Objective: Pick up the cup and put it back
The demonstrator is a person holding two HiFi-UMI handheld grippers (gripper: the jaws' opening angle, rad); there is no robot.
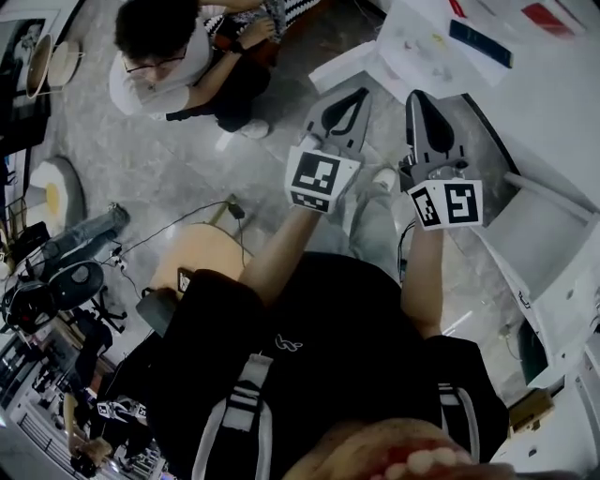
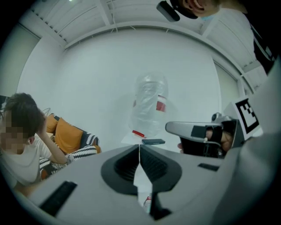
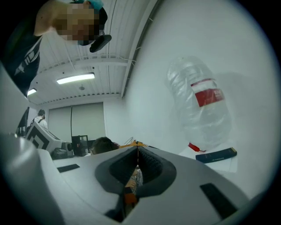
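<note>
**Oddly, no cup shows anywhere**

Both pairs of jaws are squeezed together with nothing in them. The left gripper (image 1: 361,95) and the right gripper (image 1: 415,97) are held side by side, pointing at the white table (image 1: 403,28). I looked for the cup in every view and it does not show, so I cannot say where it is.

What could go wrong? Jaws that are pressed together cannot grab anything, so they must come apart first. The clear bottle (image 3: 199,105) on the table looks tall and light. I think a bump from a gripper could tip it over. It could also get grabbed by mistake, since no cup is in sight.

Now the count:
- two grippers
- one clear bottle
- one dark blue flat thing (image 3: 216,154), lying near the table's edge in front of the bottle
- one small red thing (image 3: 194,147) just beside it
- one sitting person (image 1: 159,56)
- no cups
</note>
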